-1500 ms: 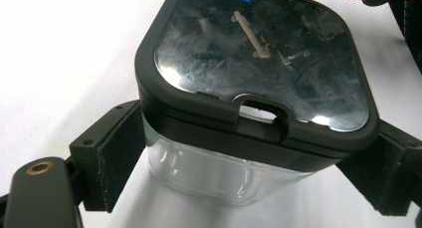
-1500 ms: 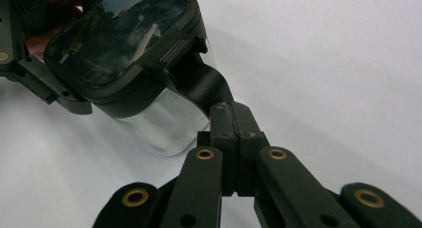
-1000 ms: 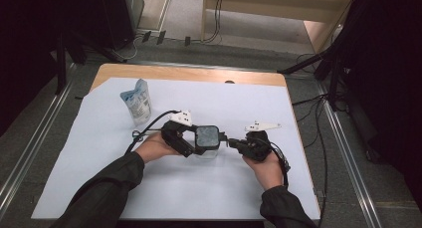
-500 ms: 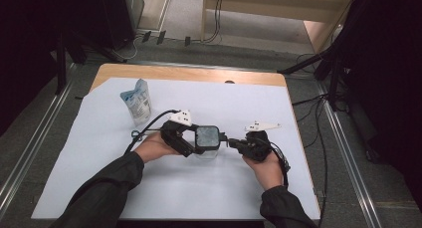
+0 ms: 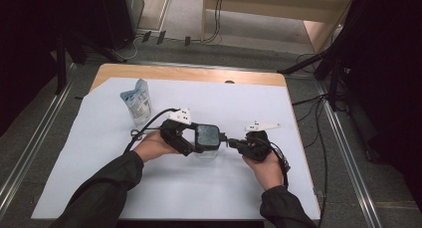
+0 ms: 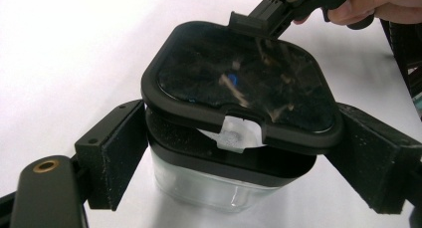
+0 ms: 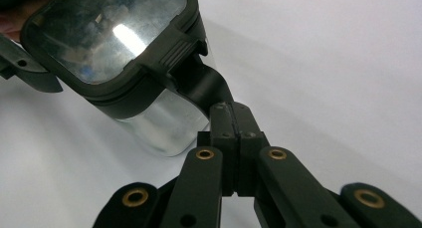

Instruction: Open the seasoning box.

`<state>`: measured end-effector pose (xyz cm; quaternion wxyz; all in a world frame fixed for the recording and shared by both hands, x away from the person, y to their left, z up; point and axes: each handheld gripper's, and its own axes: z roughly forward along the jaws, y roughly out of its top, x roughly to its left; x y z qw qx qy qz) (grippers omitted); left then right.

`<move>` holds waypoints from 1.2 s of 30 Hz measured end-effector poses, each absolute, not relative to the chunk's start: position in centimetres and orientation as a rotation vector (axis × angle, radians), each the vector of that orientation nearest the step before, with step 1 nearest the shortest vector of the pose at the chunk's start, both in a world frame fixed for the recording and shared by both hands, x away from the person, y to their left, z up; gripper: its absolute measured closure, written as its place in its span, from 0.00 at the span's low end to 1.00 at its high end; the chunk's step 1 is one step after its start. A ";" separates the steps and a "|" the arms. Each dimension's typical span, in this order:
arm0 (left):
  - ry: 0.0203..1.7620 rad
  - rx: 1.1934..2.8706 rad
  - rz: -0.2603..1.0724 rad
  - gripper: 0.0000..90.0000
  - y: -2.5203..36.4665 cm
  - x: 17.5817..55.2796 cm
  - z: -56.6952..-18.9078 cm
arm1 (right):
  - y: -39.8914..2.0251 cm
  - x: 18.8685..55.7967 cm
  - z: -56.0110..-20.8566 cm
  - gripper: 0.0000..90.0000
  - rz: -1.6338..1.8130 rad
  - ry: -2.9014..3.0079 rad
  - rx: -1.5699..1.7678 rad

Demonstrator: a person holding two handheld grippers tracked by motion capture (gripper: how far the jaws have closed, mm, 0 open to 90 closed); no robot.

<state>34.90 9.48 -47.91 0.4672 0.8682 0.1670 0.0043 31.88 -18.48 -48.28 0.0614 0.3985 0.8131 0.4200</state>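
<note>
A clear container (image 5: 206,151) with a black square lid (image 5: 207,135) stands mid-table on the white sheet. My left gripper (image 5: 193,140) comes in from the left, shut on the container body; its pads (image 6: 119,158) press the black collar from both sides in the left gripper view. The lid (image 6: 239,78) sits tilted, and something white (image 6: 234,134) shows under its near edge. My right gripper (image 5: 232,143) reaches in from the right, shut on the lid's black side tab (image 7: 204,86), jaws pressed together around it (image 7: 232,111).
A blue and white pouch (image 5: 138,101) stands upright at the back left of the white sheet (image 5: 99,188). A strip of wooden tabletop (image 5: 189,73) shows along the far edge. Cables trail from both grippers, and floor rails run beside the table.
</note>
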 end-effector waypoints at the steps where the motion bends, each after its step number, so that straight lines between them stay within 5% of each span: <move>1: 0.415 2.121 0.010 0.16 9.5 34.8 -47.7 | -18.5 31.9 -48.3 1.00 1.271 2.458 1.202; 36: 0.440 2.151 0.031 0.17 9.5 34.4 -46.0 | -18.4 31.9 -48.3 1.00 1.281 2.465 1.203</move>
